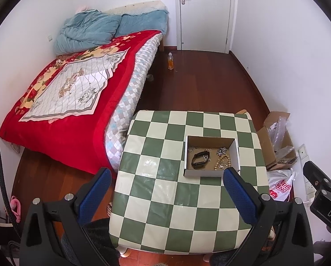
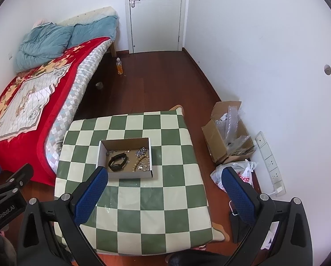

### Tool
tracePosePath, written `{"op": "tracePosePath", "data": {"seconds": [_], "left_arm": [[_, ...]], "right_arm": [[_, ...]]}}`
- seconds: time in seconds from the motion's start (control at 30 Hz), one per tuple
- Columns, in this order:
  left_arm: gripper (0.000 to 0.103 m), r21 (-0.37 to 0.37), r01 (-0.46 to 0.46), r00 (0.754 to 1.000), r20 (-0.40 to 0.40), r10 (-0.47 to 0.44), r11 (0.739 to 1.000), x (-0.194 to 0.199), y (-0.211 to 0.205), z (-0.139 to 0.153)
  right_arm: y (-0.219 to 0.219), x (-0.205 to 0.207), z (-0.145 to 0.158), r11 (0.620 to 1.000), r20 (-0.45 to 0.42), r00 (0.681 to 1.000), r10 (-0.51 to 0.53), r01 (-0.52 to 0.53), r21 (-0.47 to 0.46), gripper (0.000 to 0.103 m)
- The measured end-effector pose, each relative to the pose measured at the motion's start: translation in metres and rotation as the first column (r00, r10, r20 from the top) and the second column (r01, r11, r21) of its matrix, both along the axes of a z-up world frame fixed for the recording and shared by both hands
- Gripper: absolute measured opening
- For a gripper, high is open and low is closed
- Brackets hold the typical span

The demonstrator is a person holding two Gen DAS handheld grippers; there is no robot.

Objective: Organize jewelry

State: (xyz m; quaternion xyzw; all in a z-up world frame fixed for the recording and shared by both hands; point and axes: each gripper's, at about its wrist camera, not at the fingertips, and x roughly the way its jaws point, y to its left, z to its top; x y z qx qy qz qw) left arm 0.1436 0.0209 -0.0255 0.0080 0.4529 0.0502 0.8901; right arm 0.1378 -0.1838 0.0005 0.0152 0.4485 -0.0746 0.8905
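Note:
A small open cardboard box point(image 1: 210, 173) point(image 2: 130, 174) stands on the green-and-cream checkered table point(image 1: 165, 210) point(image 2: 143, 210). Inside lie a black watch point(image 1: 200, 157) point(image 2: 118, 161), a wooden bead bracelet point(image 1: 223, 162) point(image 2: 140, 160), a silver chain cluster point(image 1: 222, 151) point(image 2: 141, 151) and small silver pieces point(image 1: 191, 149) point(image 2: 110, 154). My left gripper point(image 1: 166, 194) is open and empty, high above the table's near half. My right gripper point(image 2: 164, 190) is open and empty, also high above the table, right of the box.
A bed with a red blanket point(image 1: 72, 102) point(image 2: 23, 102) lies to the left. A cardboard carton with plastic wrap point(image 1: 276, 141) point(image 2: 227, 133) and a plastic bag point(image 2: 243, 173) sit on the floor at the right. A bottle point(image 1: 170, 61) point(image 2: 119, 66) stands near the door.

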Motion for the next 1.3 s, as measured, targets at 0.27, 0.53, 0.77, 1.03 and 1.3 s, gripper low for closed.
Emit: {"op": "tracePosePath", "data": {"seconds": [0.27,0.53,0.77,1.03,1.3], "left_arm": [[0.103,0.001,0.003,1.000,0.000,-0.003,1.000,0.0000,-0.0004,0.0005],[0.103,0.003,-0.007,1.000,0.006,0.007,1.000,-0.0011,0.0020,0.0019],[0.103,0.007,-0.006,1.000,0.018,0.006,1.000,-0.0034,0.0030,0.0059],[0.103,0.008,-0.009,1.000,0.023,0.009,1.000,-0.0043,0.0053,0.0087],[0.103,0.013,-0.011,1.000,0.023,0.011,1.000,-0.0041,0.0063,0.0093]], "right_arm": [[0.0026,-0.0011,0.0001,1.000,0.001,1.000,0.003,-0.003,0.005,0.103],[0.0042,-0.0032,-0.0004,1.000,0.002,1.000,0.005,-0.005,0.006,0.103],[0.0039,-0.0035,-0.0002,1.000,0.004,1.000,0.002,-0.002,0.014,0.103],[0.0056,-0.0023,0.0029,1.000,0.011,1.000,0.001,-0.001,0.019,0.103],[0.0058,-0.0023,0.0034,1.000,0.011,1.000,0.002,-0.003,0.025,0.103]]}}
